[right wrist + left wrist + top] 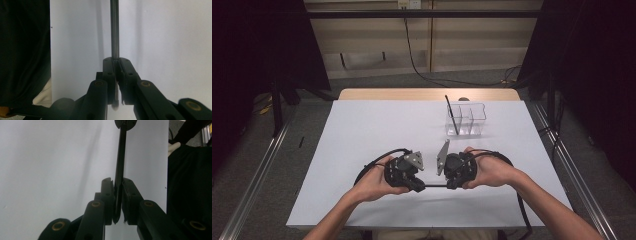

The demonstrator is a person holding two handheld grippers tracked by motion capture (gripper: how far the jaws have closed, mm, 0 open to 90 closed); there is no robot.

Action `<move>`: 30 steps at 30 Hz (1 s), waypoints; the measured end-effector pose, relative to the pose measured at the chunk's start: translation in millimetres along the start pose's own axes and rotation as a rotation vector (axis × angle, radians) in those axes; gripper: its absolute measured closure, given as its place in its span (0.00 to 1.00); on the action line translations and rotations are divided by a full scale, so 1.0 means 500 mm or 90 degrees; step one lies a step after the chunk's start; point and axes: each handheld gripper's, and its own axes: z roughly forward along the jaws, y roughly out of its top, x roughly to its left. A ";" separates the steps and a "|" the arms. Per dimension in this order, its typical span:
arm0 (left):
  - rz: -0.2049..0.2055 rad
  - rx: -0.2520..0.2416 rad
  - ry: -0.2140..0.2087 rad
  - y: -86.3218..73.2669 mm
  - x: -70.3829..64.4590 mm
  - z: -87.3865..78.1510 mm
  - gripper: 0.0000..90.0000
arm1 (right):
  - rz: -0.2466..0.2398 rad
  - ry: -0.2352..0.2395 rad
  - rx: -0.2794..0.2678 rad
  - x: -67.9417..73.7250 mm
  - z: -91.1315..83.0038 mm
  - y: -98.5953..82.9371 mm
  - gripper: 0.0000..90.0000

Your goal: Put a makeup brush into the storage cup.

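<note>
A thin black pen lies level between my two grippers, just above the white table near its front edge. My left gripper is shut on one end of it and my right gripper is shut on the other, so the two face each other. In the left gripper view the pen runs straight up from my shut left gripper. In the right gripper view the pen's grey shaft rises from my shut right gripper.
A clear plastic organizer with three compartments stands at the back right of the table. Another black pen leans in its left compartment. A dark garment on the person lies just past the table's front edge.
</note>
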 end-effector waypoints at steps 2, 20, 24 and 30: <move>-0.002 0.000 -0.012 0.000 0.002 0.001 0.92 | -0.002 0.001 -0.002 -0.001 0.000 -0.003 0.93; -0.013 -0.036 -0.016 -0.013 0.005 0.003 0.93 | 0.040 0.003 -0.084 -0.025 -0.005 -0.028 0.77; -0.018 -0.039 -0.018 -0.016 0.006 0.001 0.93 | 0.054 0.014 -0.111 -0.028 -0.008 -0.034 0.69; -0.028 -0.045 -0.017 -0.026 0.009 -0.003 0.93 | 0.073 0.017 -0.138 -0.031 -0.007 -0.045 0.50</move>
